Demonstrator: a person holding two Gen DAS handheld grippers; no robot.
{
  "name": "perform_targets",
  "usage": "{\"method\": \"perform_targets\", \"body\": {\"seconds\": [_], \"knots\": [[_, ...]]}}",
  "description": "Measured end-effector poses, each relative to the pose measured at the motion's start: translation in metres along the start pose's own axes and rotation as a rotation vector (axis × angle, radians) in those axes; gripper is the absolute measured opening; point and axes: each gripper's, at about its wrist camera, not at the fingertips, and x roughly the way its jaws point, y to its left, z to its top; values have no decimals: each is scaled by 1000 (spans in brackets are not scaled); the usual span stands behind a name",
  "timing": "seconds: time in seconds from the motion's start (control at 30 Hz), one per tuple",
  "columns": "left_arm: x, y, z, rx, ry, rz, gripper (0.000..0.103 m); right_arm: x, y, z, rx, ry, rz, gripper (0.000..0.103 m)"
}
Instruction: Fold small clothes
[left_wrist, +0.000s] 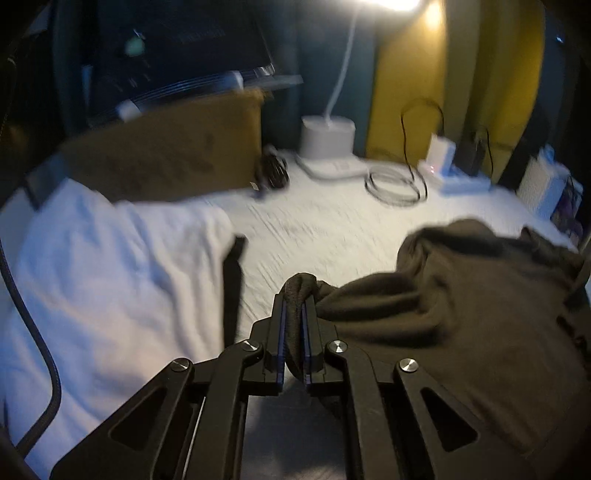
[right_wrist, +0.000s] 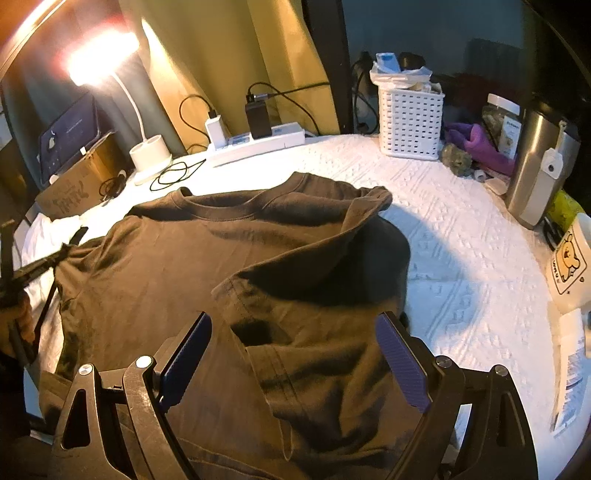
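A dark brown T-shirt (right_wrist: 192, 258) lies spread on the white textured table cover (right_wrist: 461, 236), collar toward the back, its right sleeve side folded over the body. My left gripper (left_wrist: 294, 306) is shut on a bunched edge of the T-shirt (left_wrist: 443, 314) at its left side; it also shows at the left edge of the right wrist view (right_wrist: 64, 253). My right gripper (right_wrist: 293, 325) is open above the folded right part of the shirt, holding nothing. A white garment (left_wrist: 103, 280) lies to the left of the shirt.
A cardboard box (left_wrist: 166, 151), a lit desk lamp (right_wrist: 149, 151), a power strip with chargers (right_wrist: 255, 142) and loose cables stand at the back. A white basket (right_wrist: 410, 122), purple cloth, a steel flask (right_wrist: 535, 166) and a bear mug (right_wrist: 570, 258) line the right side.
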Motion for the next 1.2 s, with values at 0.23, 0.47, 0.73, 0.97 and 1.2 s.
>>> {"method": "perform_targets", "body": {"seconds": [0.23, 0.47, 0.73, 0.97, 1.2], "knots": [[-36, -31, 13, 66, -58, -23, 6, -12, -3, -6, 2, -29, 29, 91], [-49, -93, 20, 193, -67, -98, 6, -22, -19, -18, 32, -52, 50, 91], [-25, -162, 8, 282, 14, -180, 6, -29, -39, -33, 60, -61, 58, 91], [3, -214, -10, 305, 135, -270, 7, -30, -55, -44, 99, -64, 58, 91], [-4, -222, -20, 272, 199, -395, 44, -31, -61, -49, 109, -56, 49, 91]]}}
